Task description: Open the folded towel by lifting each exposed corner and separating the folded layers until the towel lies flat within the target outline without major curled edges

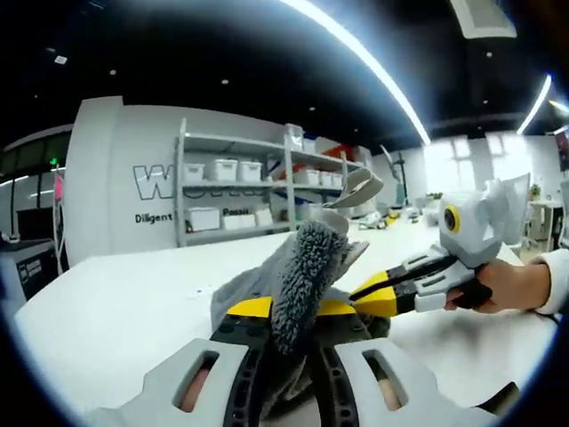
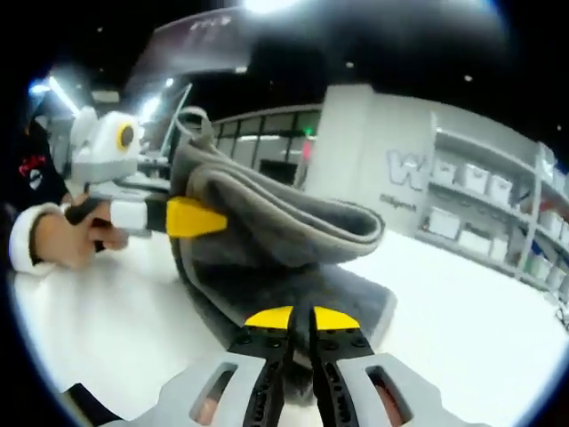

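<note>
On the white wall [image 1: 116, 178] ahead of my left gripper view I can read large outlined letters "WO", the rest of the word cut off by the shelving rack [image 1: 236, 191] in front of it. Below them, in small dark print, stands "Diligent", and farther right, between the storage bins, a word beginning "Pass". In my right gripper view the same wall [image 2: 391, 169] shows a big "W" with a line of small print under it, too blurred for me to read. I can make out no other lettering.
</note>
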Tool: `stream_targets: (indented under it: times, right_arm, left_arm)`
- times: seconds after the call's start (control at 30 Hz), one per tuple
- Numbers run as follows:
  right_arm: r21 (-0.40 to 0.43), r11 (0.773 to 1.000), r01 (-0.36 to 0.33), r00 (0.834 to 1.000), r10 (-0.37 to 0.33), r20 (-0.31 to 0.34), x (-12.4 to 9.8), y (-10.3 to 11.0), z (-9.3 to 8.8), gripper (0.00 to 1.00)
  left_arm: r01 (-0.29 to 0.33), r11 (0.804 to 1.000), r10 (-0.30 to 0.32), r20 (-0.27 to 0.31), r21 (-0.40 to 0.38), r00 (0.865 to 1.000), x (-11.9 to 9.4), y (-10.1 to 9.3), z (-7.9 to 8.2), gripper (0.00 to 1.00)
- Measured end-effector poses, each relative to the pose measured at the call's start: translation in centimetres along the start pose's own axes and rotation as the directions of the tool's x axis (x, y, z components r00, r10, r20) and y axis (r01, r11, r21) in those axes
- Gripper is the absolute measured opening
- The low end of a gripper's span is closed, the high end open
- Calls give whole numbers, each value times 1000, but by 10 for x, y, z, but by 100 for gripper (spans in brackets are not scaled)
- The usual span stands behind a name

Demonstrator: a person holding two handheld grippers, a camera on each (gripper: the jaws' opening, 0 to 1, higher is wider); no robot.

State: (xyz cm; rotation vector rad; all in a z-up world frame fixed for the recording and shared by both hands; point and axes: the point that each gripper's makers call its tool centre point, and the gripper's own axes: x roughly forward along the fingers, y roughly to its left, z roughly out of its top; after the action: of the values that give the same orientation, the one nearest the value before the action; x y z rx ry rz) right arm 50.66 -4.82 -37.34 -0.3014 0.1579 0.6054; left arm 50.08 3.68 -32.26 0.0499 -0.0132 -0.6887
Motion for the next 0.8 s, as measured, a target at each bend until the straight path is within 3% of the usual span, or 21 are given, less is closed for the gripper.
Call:
stream_targets:
  times: [0.43, 0.8]
  right_arm:
    - [-16, 1000, -3, 995, 1, -99, 1, 3, -23, 0]
    - [-47, 999, -4, 995, -1, -103, 0, 4, -25, 0]
  left_arm:
    - [-48, 999, 48, -9, 1, 999, -5, 18, 2, 14]
    - [-64, 998, 64, -5, -17, 998, -7, 24, 3, 15]
